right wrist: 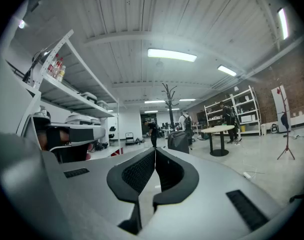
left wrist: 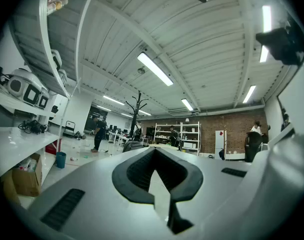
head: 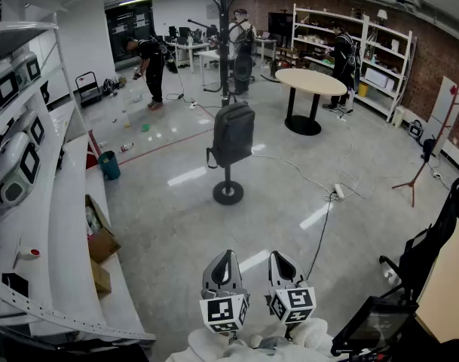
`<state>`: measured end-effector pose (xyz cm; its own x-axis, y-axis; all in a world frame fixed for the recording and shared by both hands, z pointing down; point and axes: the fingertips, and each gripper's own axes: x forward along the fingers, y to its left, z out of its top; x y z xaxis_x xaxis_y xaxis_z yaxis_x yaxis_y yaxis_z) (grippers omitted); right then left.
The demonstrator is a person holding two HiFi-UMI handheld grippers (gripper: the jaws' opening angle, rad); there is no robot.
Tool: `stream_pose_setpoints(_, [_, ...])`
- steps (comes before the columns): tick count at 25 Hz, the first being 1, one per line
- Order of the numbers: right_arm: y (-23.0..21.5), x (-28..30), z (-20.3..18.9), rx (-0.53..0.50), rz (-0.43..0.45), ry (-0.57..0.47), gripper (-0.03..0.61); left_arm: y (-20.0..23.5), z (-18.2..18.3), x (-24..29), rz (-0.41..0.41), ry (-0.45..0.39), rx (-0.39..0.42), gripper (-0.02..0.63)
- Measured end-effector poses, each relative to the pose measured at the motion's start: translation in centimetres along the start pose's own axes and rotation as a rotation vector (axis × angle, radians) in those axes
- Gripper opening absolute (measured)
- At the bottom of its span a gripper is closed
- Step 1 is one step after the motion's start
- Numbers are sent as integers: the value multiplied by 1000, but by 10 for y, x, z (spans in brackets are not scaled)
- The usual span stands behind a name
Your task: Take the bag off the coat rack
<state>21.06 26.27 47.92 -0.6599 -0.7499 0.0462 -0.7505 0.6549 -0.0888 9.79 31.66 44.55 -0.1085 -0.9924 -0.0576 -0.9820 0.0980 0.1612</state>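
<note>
1. The left claw (head: 225, 256) is pressed together with nothing in it. In the left gripper view its tips meet in a closed seam, and its own grey body fills the lower half of that view.
2. The right claw (head: 279, 257) is likewise closed and empty, and its body blocks the near floor in the right gripper view.
3. The bag (head: 234, 133), a dark backpack, hangs on the coat rack (head: 224, 21) out on the open floor. It is well apart from both claws and hangs clear above the rack's round base (head: 227, 193).
4. I cannot tell which hook carries it, because the strap's upper end is too small to make out. The pole above the bag also overlaps a person (head: 243, 32) standing behind it.
5. From the claws' own cameras, only the bag's upper part peeps over each claw body. Its lower part and the rack's base are hidden there.
6. The bottom edge of the head view cuts off the hands holding the grippers.
</note>
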Motion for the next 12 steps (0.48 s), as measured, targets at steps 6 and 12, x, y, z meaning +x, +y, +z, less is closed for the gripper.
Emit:
stream_pose_setpoints(6, [6,11,-9,-3,-22,27,12,23,-2,5,17,5,-1,0])
stream_pose_setpoints(12, [5,19,-13,7,-36,35,12,31,-3,8,15,13,-1,0])
